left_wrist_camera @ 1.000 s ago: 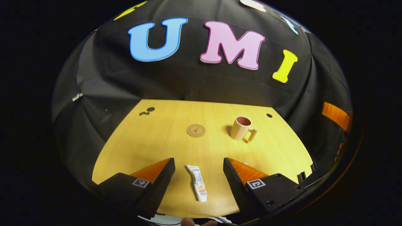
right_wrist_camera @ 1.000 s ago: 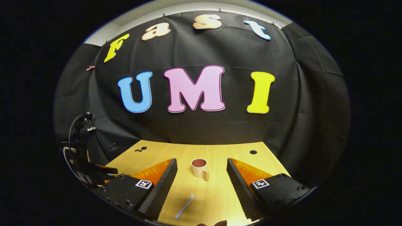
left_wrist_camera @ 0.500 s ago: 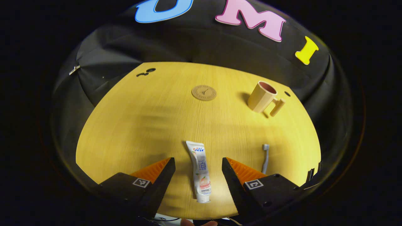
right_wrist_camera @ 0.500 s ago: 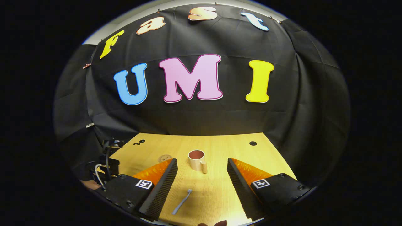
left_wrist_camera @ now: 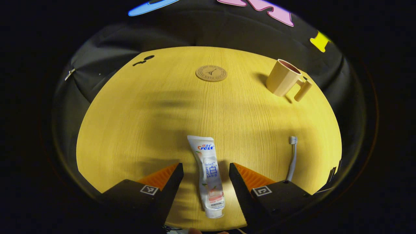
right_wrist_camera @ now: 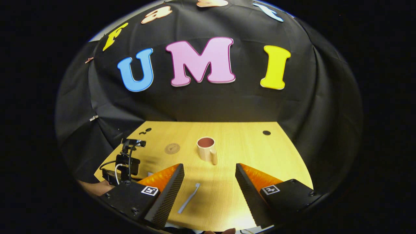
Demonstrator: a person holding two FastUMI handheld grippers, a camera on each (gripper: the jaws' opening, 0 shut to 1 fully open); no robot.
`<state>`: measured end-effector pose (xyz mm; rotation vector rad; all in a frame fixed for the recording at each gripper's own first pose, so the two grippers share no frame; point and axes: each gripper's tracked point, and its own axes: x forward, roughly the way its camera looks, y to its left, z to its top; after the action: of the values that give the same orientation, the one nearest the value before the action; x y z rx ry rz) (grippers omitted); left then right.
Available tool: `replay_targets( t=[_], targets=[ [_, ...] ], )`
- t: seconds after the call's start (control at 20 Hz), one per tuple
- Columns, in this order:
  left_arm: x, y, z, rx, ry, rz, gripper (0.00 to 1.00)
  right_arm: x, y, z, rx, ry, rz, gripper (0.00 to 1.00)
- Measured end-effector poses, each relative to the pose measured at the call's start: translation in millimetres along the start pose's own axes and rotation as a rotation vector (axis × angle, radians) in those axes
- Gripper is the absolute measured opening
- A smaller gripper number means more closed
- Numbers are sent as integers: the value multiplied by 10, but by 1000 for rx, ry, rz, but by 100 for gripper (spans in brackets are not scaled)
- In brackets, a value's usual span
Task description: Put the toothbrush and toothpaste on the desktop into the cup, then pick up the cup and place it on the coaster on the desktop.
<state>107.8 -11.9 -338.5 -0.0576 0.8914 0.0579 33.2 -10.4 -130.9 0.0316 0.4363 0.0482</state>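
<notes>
A white toothpaste tube lies on the wooden desktop, lengthwise between the fingers of my open left gripper, which hovers just above it without touching. A pale toothbrush lies to its right, head pointing away. The tan cup stands upright at the far right, handle toward me. A round brown coaster sits far centre. In the right gripper view my right gripper is open above the table's near edge, the toothbrush between its fingers nearer the left one, the cup and coaster beyond.
The left gripper's body with a small camera and cables shows at the left of the right gripper view, a hand below it. Dark holes mark the desktop's far left corner, another hole the far right. Black cloth walls surround the table.
My left gripper has tipped down and moved forward over the toothpaste, which now lies between its fingers. The right gripper has tilted down slightly; both stayed open.
</notes>
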Motion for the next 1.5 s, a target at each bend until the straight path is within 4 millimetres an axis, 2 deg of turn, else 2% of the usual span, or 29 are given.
replay_targets(
  t=[0.15,0.35,0.45,0.55,0.6,0.85,1.0,1.05,1.1,1.25,1.3,1.35,1.5],
  targets=[
    [48,28,16,-1,-9,12,88,65,35,-223,30,83,-7,98],
    [97,36,51,62,-12,25,83,177,69,-627,55,227,-19,98],
    [99,1,36,70,-9,23,75,270,87,-790,53,284,-31,98],
    [86,-17,19,70,6,29,63,374,146,-934,54,326,-34,99],
    [87,-27,9,70,16,33,53,438,178,-990,52,347,-35,99],
    [68,-14,-31,92,64,15,42,730,232,-1403,10,471,-84,98],
    [59,-17,-6,124,58,-10,37,871,322,-1641,5,539,-89,88],
    [66,-14,-2,126,51,-19,41,917,349,-1723,9,560,-94,86],
    [66,-14,6,123,47,-29,33,950,365,-1795,16,581,-97,85],
    [-19,23,-40,101,51,-64,29,1102,405,-2000,49,632,-116,83],
    [-73,25,-28,95,38,-82,24,1144,405,-2040,48,641,-123,83],
    [-126,29,-19,93,21,-99,28,1173,411,-2071,40,646,-130,82],
    [-314,80,12,99,-26,-128,25,1197,440,-2144,9,677,-145,77]
  ],
)
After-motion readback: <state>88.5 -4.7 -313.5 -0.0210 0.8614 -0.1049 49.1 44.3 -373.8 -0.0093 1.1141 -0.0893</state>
